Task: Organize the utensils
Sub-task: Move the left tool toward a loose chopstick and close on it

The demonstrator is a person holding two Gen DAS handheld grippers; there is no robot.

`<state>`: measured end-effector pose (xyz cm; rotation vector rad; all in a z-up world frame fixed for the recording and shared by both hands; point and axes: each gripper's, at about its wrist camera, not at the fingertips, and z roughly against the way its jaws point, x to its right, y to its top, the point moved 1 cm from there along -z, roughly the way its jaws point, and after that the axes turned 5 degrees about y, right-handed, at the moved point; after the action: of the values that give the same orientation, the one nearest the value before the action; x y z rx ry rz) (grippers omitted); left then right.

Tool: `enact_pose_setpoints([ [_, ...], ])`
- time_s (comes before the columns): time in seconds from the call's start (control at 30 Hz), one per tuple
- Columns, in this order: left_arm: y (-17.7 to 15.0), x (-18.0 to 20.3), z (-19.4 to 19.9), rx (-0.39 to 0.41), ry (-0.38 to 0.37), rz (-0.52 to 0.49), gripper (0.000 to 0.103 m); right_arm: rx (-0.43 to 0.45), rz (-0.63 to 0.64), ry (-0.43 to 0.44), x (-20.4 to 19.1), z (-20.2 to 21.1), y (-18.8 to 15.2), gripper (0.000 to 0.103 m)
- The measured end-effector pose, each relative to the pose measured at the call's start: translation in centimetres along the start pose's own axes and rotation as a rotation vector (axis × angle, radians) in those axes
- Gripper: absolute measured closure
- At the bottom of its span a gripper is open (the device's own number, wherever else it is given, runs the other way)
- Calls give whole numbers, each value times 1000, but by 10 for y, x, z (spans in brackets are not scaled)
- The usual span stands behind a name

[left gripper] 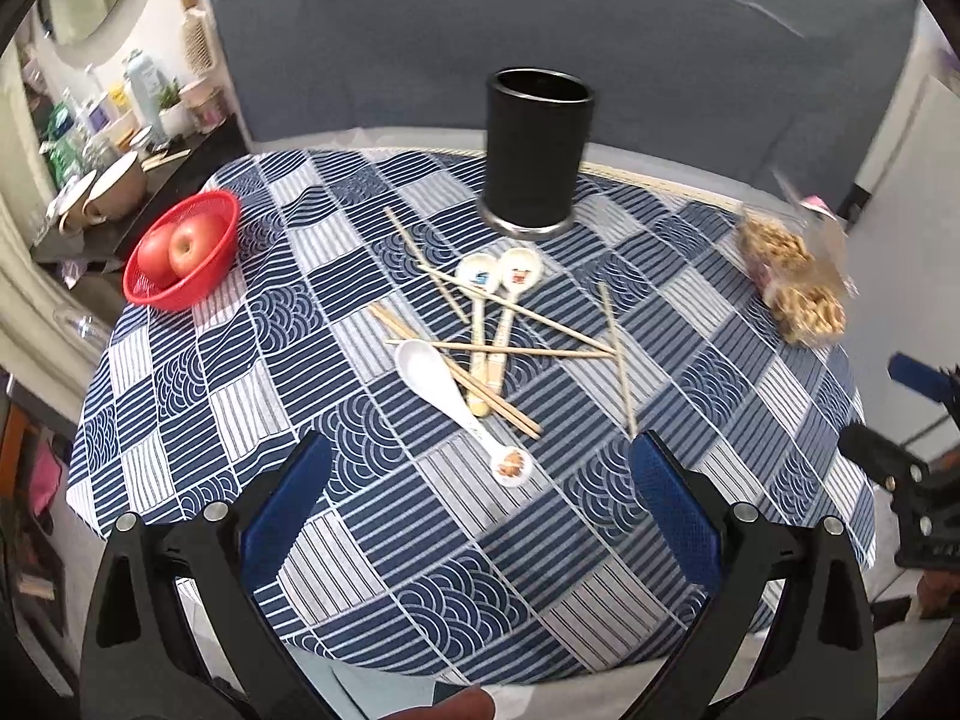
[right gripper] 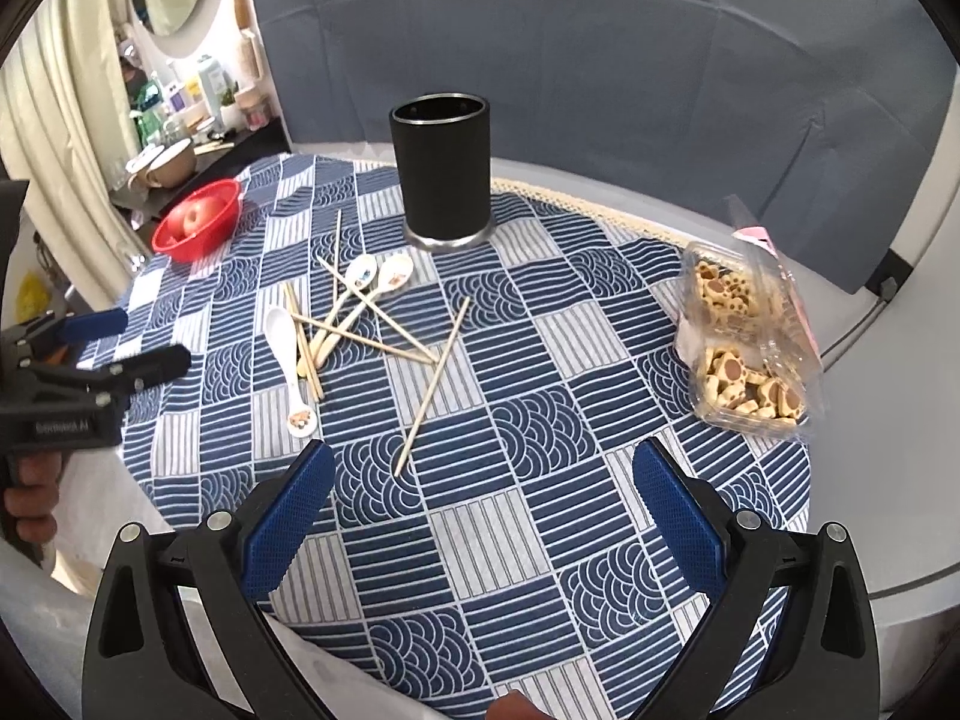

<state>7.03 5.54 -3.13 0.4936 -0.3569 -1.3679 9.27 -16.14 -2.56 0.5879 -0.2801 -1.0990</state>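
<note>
- The left gripper [left gripper: 480, 474] hangs above the near edge of the table, its blue-padded fingers [left gripper: 288, 510] spread wide with nothing between them.
- The right gripper [right gripper: 483, 480] also hangs above the near side of the table, fingers [right gripper: 675, 510] spread wide and empty.
- In the right wrist view the left gripper [right gripper: 120, 342] shows from the side at the left edge, a hand [right gripper: 30, 492] wrapped around its grip.
- A blue-and-white patterned tablecloth [left gripper: 420, 540] covers the round table.
- A black cylindrical holder [left gripper: 537, 153] stands upright on a silver base at the far middle of the table; its inside cannot be seen.
- Just near of the holder lies a loose heap of utensils in the middle of the cloth.
- Wooden chopsticks [left gripper: 498, 350] lie crossed over one another in that heap, some resting over the spoon handles.
- Two decorated spoons [left gripper: 501, 276] lie side by side, bowls toward the holder, handles pointing near.
- A white spoon [left gripper: 444, 390] lies at the near left of the heap, its handle end closest to the left gripper.
- One single chopstick [right gripper: 433, 384] lies to the right of the heap, its near tip close to the right gripper's left finger.
- A red basket [left gripper: 180, 252] with apples [left gripper: 180, 246] sits at the far left edge.
- A clear pack of biscuits [right gripper: 744, 348] rests at the right edge.
</note>
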Motion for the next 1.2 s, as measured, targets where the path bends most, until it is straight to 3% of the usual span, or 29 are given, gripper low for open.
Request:
enact_pose_setpoints([
  [0.6,65,-39,-91,-92,31,72,6,-122,24,0,-8,-65,43,8],
  [0.83,90,-44,-121,-93,90,66,6,-189,28,-6,-6,-101,49,8],
  [1.2,119,-49,-179,-156,69,73,6,-300,8,-10,-1,-156,50,8],
])
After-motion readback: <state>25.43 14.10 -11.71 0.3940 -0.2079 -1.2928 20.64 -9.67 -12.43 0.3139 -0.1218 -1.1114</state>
